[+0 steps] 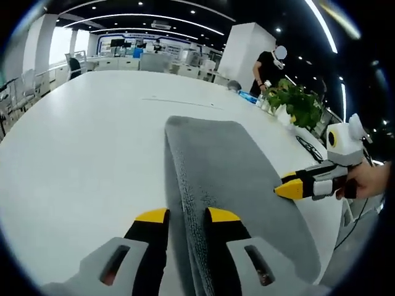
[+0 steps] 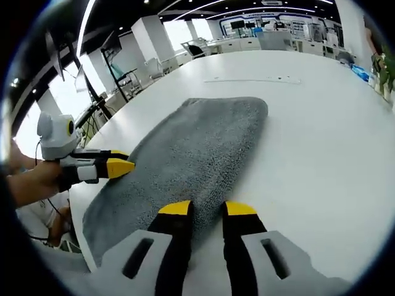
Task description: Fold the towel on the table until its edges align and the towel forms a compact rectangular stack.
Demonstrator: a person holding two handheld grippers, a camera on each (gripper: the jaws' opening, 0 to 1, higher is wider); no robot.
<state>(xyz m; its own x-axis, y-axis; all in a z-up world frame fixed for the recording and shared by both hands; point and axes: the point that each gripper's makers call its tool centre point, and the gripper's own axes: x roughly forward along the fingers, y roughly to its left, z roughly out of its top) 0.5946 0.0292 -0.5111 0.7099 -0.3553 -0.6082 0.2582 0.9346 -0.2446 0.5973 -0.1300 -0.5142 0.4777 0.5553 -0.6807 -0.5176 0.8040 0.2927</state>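
Observation:
A grey towel (image 1: 228, 166) lies lengthwise on the white table (image 1: 86, 142), its thick folded left edge running between my left gripper's (image 1: 187, 215) yellow-tipped jaws, which are shut on it. My right gripper (image 1: 285, 188) comes in from the right and pinches the towel's right edge. In the right gripper view the towel (image 2: 197, 142) stretches away from my right gripper (image 2: 207, 208), whose jaws close on its right edge. The left gripper (image 2: 123, 165) meets the towel's left edge there, held by a hand.
A potted plant (image 1: 299, 102) and small items stand at the table's far right edge, with a person (image 1: 268, 68) behind them. Desks and chairs (image 2: 126, 80) lie beyond the table. Bare tabletop (image 2: 321, 135) spreads around the towel.

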